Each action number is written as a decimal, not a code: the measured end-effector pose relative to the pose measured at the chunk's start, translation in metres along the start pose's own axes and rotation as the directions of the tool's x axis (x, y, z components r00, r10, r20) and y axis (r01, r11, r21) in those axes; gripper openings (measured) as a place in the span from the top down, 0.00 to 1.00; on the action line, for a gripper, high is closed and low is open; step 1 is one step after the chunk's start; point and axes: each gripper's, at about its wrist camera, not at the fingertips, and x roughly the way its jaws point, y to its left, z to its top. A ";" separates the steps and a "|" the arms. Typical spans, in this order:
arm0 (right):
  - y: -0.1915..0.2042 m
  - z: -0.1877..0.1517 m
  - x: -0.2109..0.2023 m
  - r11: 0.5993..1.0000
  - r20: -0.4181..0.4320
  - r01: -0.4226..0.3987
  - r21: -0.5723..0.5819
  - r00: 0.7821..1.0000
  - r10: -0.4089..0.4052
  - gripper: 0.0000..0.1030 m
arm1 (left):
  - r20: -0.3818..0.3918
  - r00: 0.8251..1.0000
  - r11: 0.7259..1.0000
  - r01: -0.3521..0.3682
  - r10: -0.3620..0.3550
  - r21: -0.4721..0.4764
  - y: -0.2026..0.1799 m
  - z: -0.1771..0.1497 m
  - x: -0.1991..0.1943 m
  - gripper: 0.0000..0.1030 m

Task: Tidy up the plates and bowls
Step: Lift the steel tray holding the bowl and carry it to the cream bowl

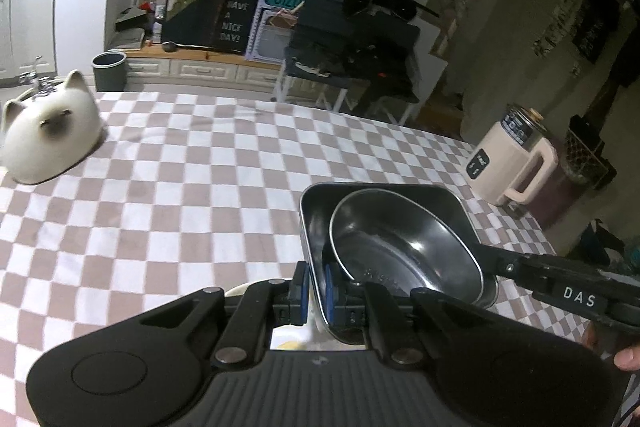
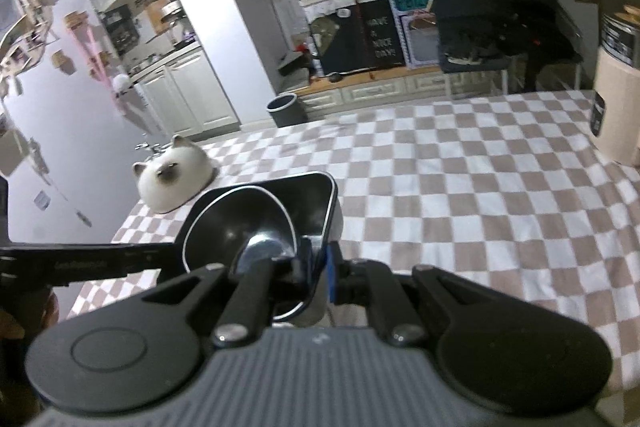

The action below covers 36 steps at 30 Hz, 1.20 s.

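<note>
A: Left view: left gripper (image 1: 316, 293) jaws pinch the square tray's (image 1: 452, 199) near wall, round bowl (image 1: 400, 243) nested inside, over the desk's (image 1: 168, 195) near edge.

B: Right view: right gripper (image 2: 319, 273) clamps the opposite rim. Thin slick metal, stiff and light; rims are the handhold.

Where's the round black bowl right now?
Nested inside the square metal tray, lower centre-right in the left wrist view, above the checkered tablecloth. The round black bowl sits between the left gripper and right gripper.

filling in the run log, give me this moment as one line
left gripper: shut on square metal tray wall | right gripper: shut on same tray's rim | round metal bowl: inside tray | checked tablecloth: below
</note>
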 end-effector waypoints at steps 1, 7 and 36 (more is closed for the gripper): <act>0.004 0.000 0.001 1.000 0.000 -0.009 -0.008 1.000 0.009 0.91 | 0.002 1.000 1.000 -0.005 0.005 -0.001 0.003 -0.001 -0.003 0.93; 0.018 -0.002 0.001 0.998 0.003 -0.050 -0.029 0.999 0.050 0.91 | 0.013 1.000 1.000 -0.018 0.019 -0.022 0.022 -0.009 -0.025 0.93; 0.033 -0.027 0.017 0.990 -0.150 0.039 -0.137 0.987 -0.060 0.89 | -0.086 0.996 0.998 -0.029 0.024 -0.057 0.046 -0.038 -0.010 0.93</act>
